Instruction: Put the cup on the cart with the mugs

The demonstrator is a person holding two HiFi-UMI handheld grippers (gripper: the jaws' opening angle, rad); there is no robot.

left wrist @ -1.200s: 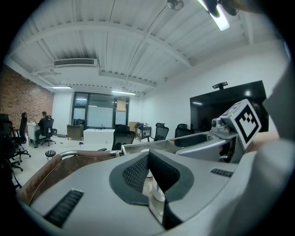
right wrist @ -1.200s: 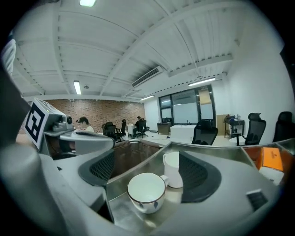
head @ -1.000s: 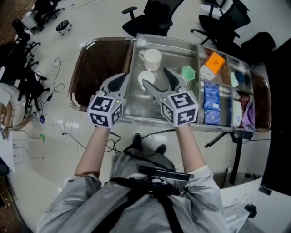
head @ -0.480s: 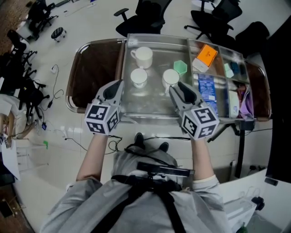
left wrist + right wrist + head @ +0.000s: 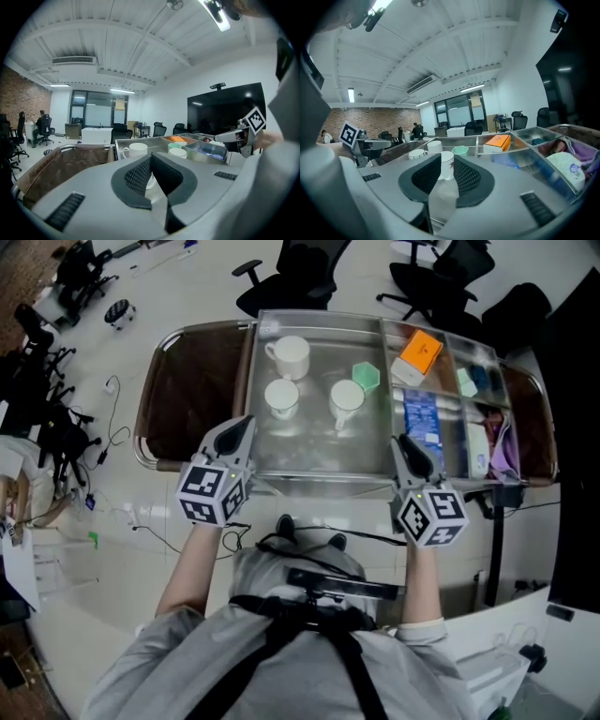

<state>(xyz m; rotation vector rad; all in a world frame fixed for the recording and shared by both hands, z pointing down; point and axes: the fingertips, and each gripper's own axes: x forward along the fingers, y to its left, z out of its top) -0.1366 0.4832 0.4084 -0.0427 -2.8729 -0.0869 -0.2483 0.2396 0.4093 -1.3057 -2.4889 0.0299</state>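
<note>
Cup (image 5: 346,399): stands upright on the floor of the metal tray (image 5: 319,454), upper centre of the head view, on the cart (image 5: 187,381). Nothing grips it. It looks placed, so the task appears complete or close to it.

Neighbours: 1 small mug (image 5: 281,397) stands to its left with a clear gap. 1 large mug (image 5: 288,354) stands further up and left. A green hexagonal container (image 5: 366,377) sits just beside the cup, up and to the right.

Risks, as judged:
1. The cup and the green container are close. A nudge to either could knock one into the other.
2. If the right gripper swings back across the tray toward the upper left, it could clip the cup's rim and tip it toward the mugs.
3. A bump against the tray's near wall could jolt the cart, and all 3 vessels stand loose.

Right gripper (image 5: 411,452): lower right of the cup and well apart from it, at the tray's near edge. Its jaws have just been closing and now stand a narrow gap apart with nothing between them. Its own view shows the cup only in the distance through that gap.

Left gripper (image 5: 236,430): lower left of the cup, at the near edge. Its jaws are together and it holds nothing.
</note>
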